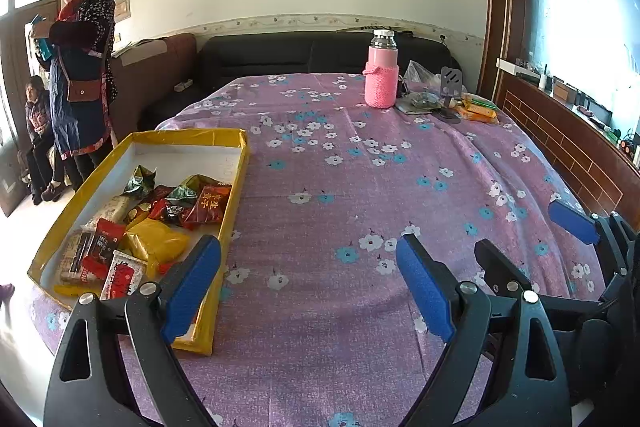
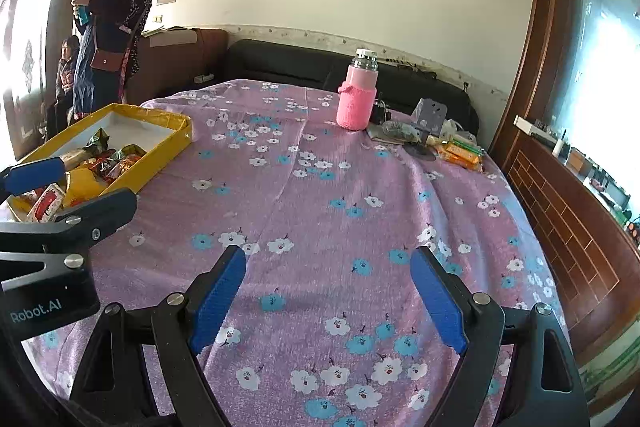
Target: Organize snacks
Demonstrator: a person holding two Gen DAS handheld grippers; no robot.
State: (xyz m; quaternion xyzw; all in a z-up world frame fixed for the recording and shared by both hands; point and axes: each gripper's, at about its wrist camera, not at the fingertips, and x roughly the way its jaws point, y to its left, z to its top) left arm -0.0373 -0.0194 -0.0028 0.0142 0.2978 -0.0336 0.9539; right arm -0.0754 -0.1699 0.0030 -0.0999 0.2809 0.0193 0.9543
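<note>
A yellow-rimmed shallow box point(image 1: 236, 163) lies at the table's left side and holds several wrapped snacks point(image 1: 156, 223); it also shows in the right wrist view point(image 2: 168, 151). My left gripper point(image 1: 308, 247) is open and empty, above the purple floral cloth just right of the box. My right gripper point(image 2: 328, 259) is open and empty over the cloth near the table's front. The right gripper also shows at the right edge of the left wrist view point(image 1: 520, 227). More orange snack packs point(image 1: 478, 111) lie at the far right of the table.
A pink sleeved bottle point(image 1: 382, 75) stands at the back, beside a plastic bag and a small metal stand point(image 1: 452, 83). A black sofa point(image 1: 280, 55) is behind the table. Two people point(image 1: 80, 67) are at the left by the door. A wooden ledge point(image 1: 568, 143) runs on the right.
</note>
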